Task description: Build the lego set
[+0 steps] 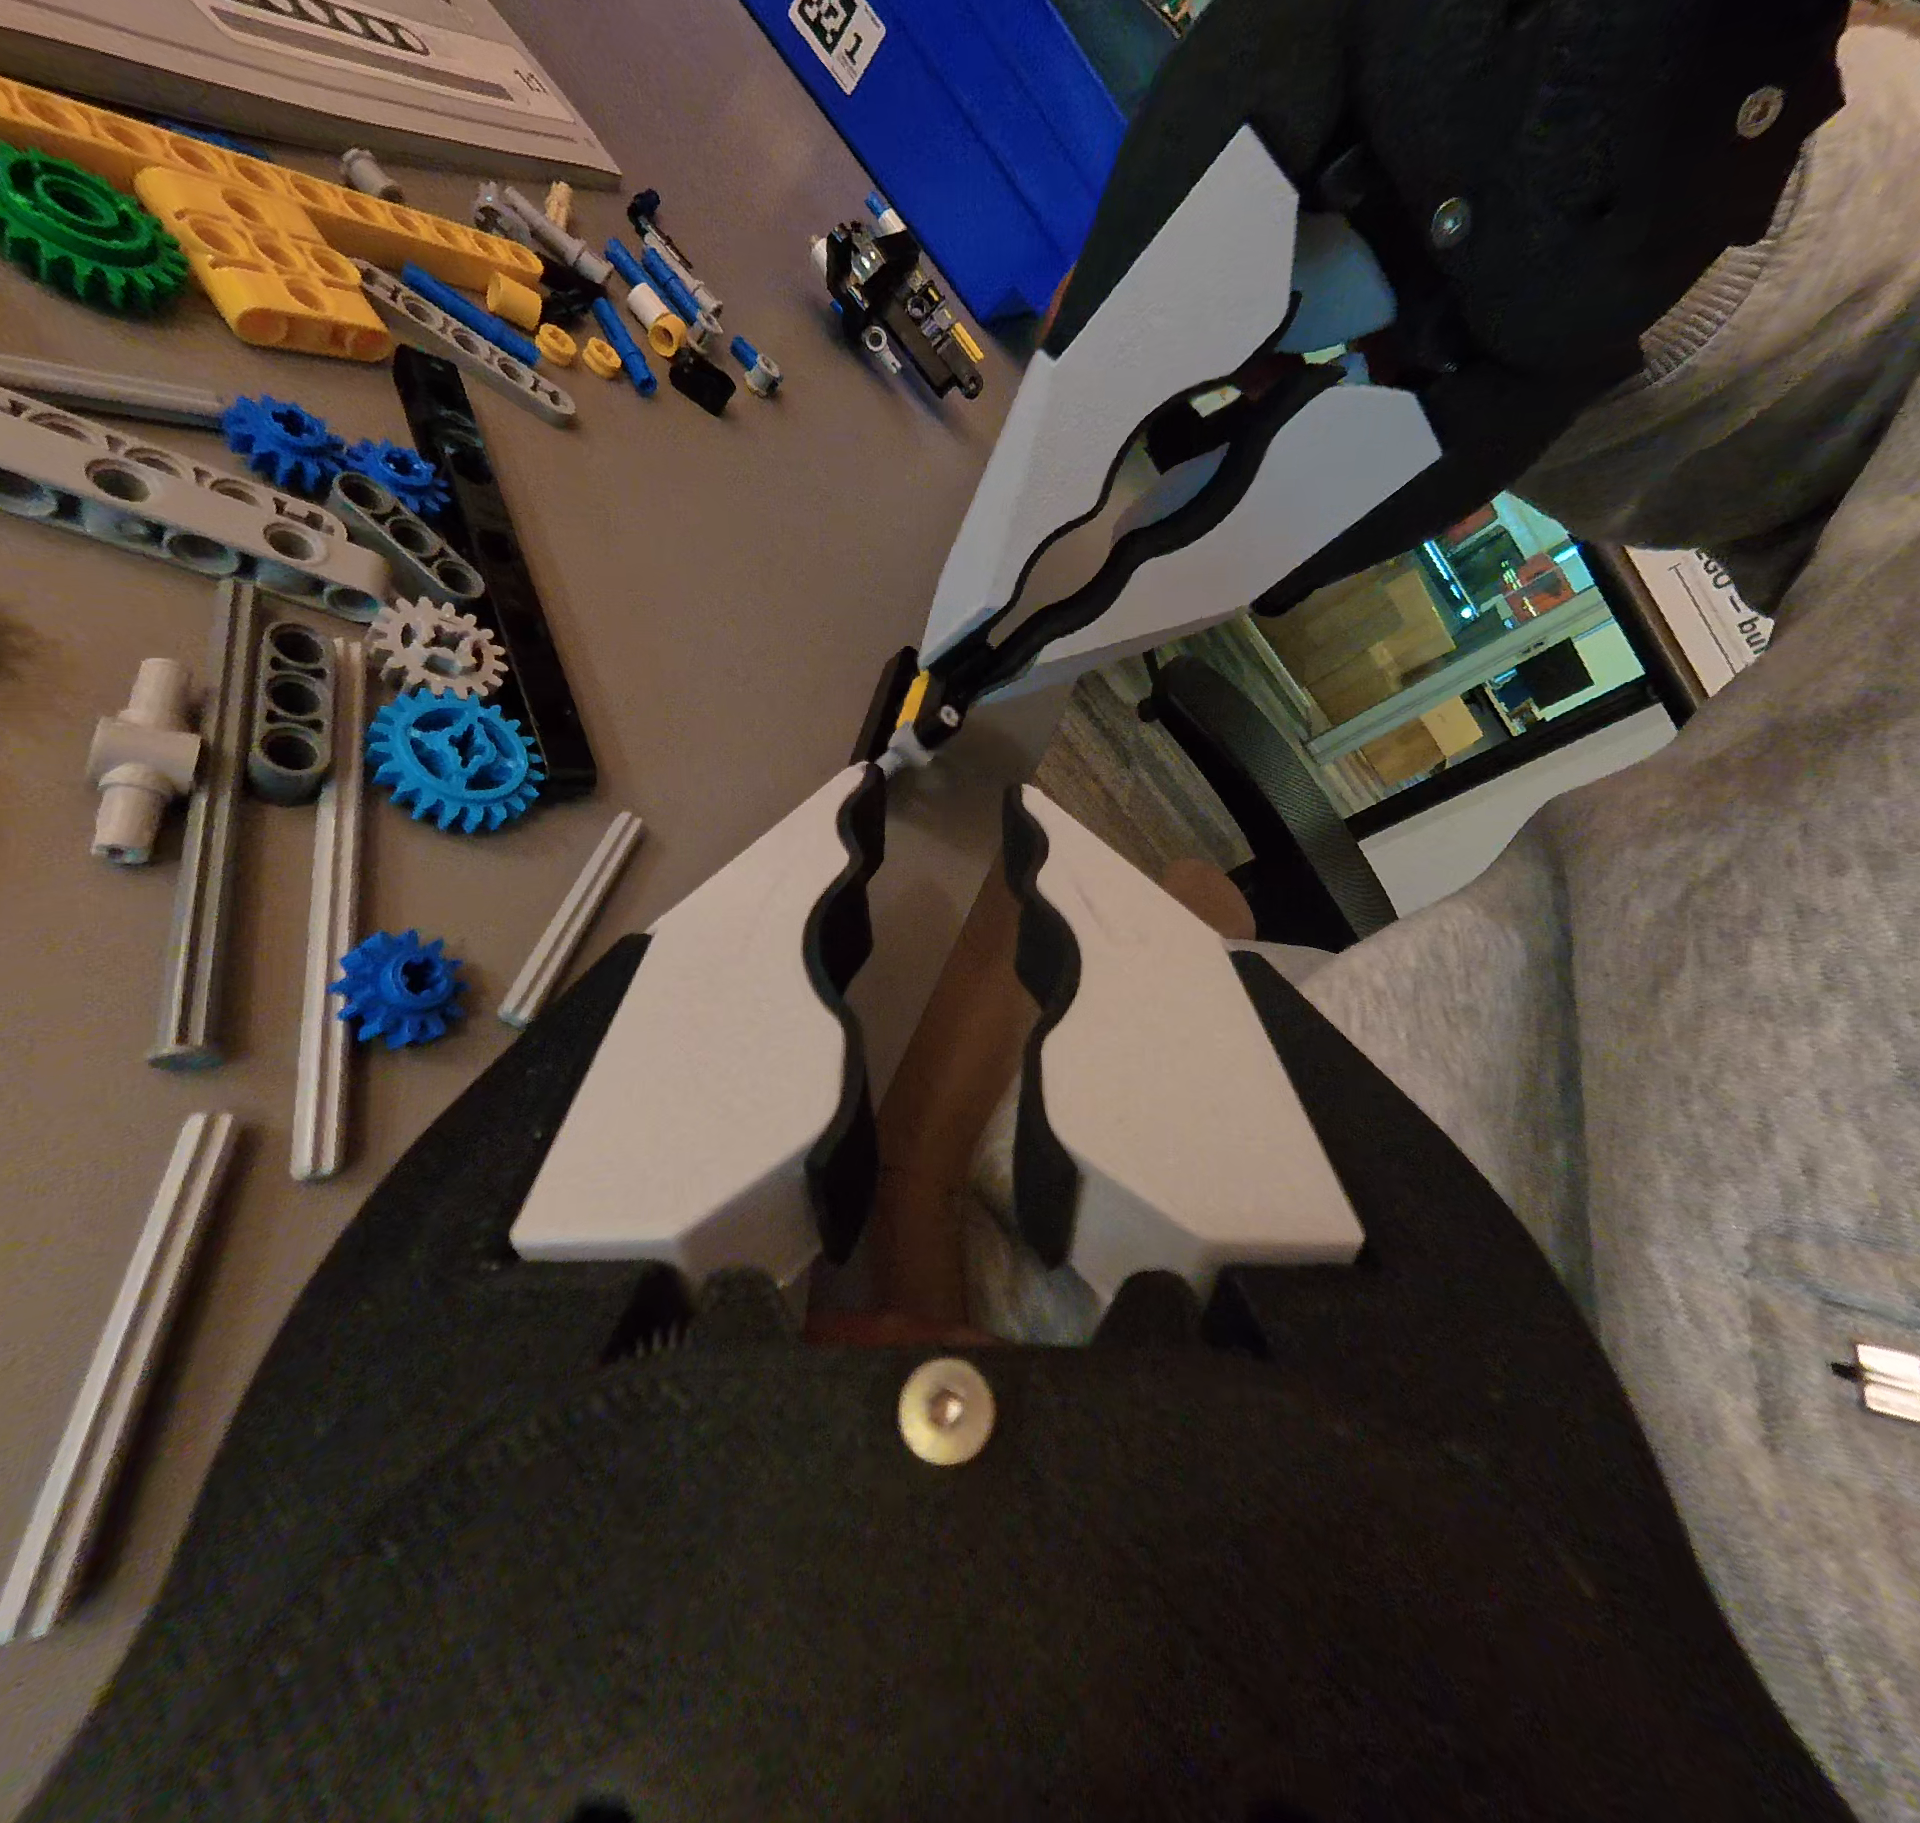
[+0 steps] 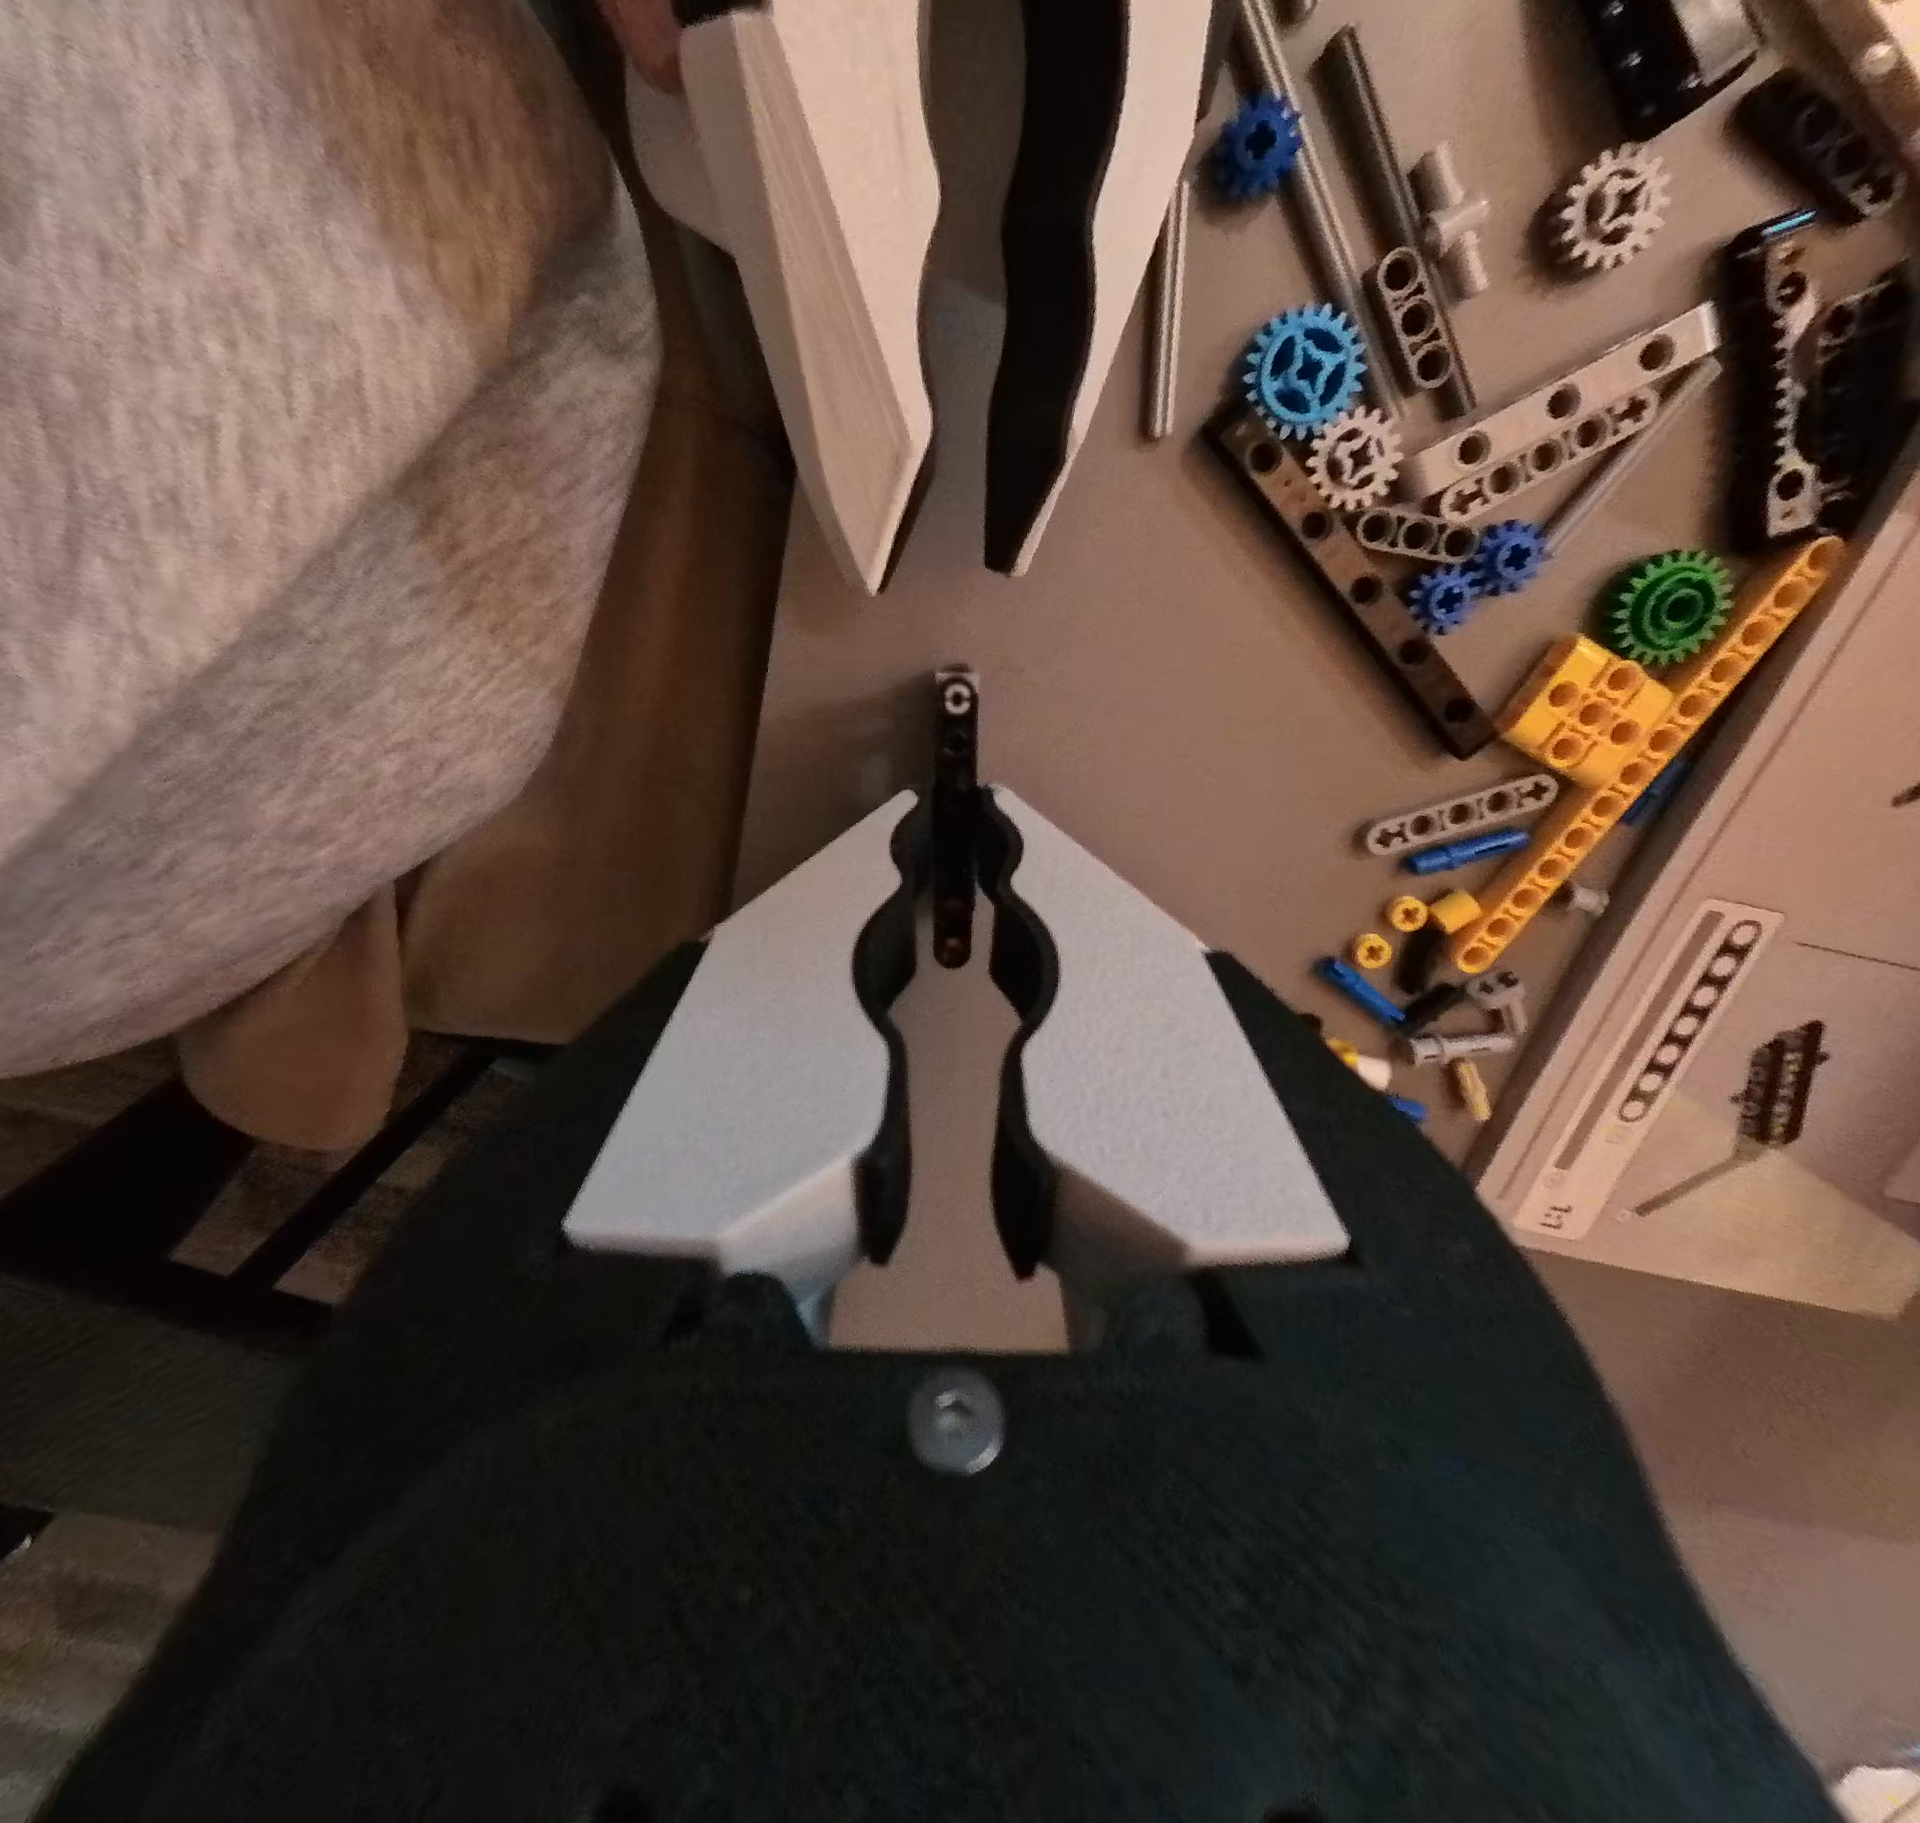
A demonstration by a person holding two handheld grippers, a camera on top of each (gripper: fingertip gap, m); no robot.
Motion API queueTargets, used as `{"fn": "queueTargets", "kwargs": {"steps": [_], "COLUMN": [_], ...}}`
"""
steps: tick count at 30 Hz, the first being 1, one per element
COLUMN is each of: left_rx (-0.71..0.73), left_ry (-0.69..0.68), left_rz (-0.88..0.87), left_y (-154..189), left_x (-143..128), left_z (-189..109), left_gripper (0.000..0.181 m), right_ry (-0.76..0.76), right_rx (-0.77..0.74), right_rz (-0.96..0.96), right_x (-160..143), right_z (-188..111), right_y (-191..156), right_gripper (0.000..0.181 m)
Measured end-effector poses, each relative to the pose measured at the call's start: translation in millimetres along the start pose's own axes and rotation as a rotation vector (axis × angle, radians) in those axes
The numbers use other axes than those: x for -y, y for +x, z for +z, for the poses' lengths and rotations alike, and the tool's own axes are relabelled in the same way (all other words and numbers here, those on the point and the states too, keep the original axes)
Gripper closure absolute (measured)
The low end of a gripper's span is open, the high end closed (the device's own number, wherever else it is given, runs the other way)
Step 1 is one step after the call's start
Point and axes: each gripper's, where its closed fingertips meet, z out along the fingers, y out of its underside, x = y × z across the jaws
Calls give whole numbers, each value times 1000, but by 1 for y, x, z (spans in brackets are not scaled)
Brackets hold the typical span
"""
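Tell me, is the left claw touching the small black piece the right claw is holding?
Apart. In the right wrist view, bare table shows between the left claw tips and the end of the small black piece clamped in the right claw.

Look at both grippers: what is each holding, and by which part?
The right gripper clamps a small black lego assembly by its rear length, its grey-tipped front end sticking out. The left gripper is open and holds nothing.

Two close wrist views facing each other, sharing the parts-strewn table (image 1: 727,526).
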Motion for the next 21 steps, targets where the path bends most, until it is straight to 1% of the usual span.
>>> {"fn": "queueTargets", "kwargs": {"steps": [1,10,17,21], "left_rx": [-1,0,-2,-1], "left_ry": [0,-3,-4,-4], "left_rz": [-1,-4,-9,-8], "left_y": [0,0,0,0], "left_x": [0,0,0,0], "left_z": [0,0,-1,-1], "left_gripper": [160,160,160,159], "right_ry": [5,-81,-119,-103], "right_rx": [-3,-43,-54,-45], "right_rz": [2,-31,-7,21], "right_x": [1,0,0,0], "right_z": [1,1,2,2], "right_y": [0,0,0,0], "right_gripper": [176,176,176,176]}}
